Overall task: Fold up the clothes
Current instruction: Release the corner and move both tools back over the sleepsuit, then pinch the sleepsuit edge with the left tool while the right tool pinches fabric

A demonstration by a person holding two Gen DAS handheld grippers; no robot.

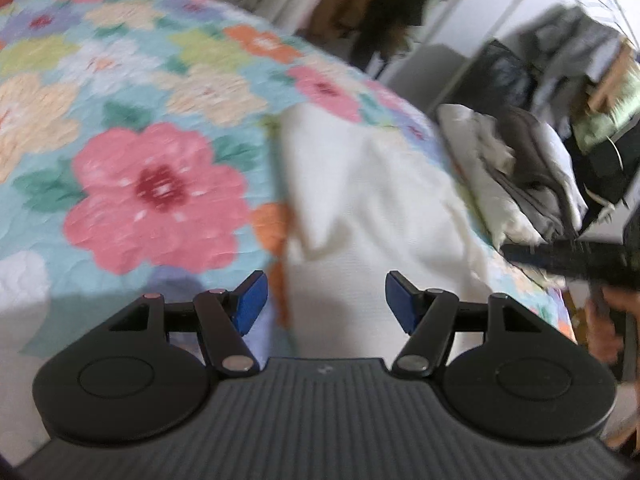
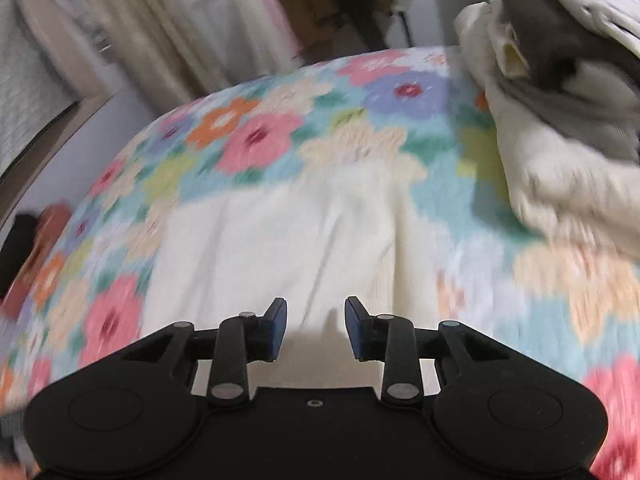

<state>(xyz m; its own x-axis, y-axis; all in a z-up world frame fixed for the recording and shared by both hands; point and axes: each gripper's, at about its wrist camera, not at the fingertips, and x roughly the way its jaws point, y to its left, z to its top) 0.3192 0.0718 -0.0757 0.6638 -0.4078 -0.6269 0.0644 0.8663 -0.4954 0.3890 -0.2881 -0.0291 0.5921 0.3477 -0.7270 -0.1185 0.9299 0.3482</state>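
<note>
A cream-white garment (image 1: 360, 208) lies spread flat on the floral bedspread (image 1: 152, 184). It also shows in the right wrist view (image 2: 280, 240). My left gripper (image 1: 326, 300) is open and empty, just above the garment's near part. My right gripper (image 2: 316, 326) is open and empty, above the garment's near edge. The right gripper's body shows at the right edge of the left wrist view (image 1: 576, 256), held by a hand. Both views are blurred.
A pile of cream, grey and brown clothes (image 1: 520, 168) sits on the bed to the right of the garment, also seen in the right wrist view (image 2: 560, 100). Hanging clothes (image 2: 168, 40) and furniture stand beyond the bed. The floral bedspread (image 2: 260, 136) surrounds the garment.
</note>
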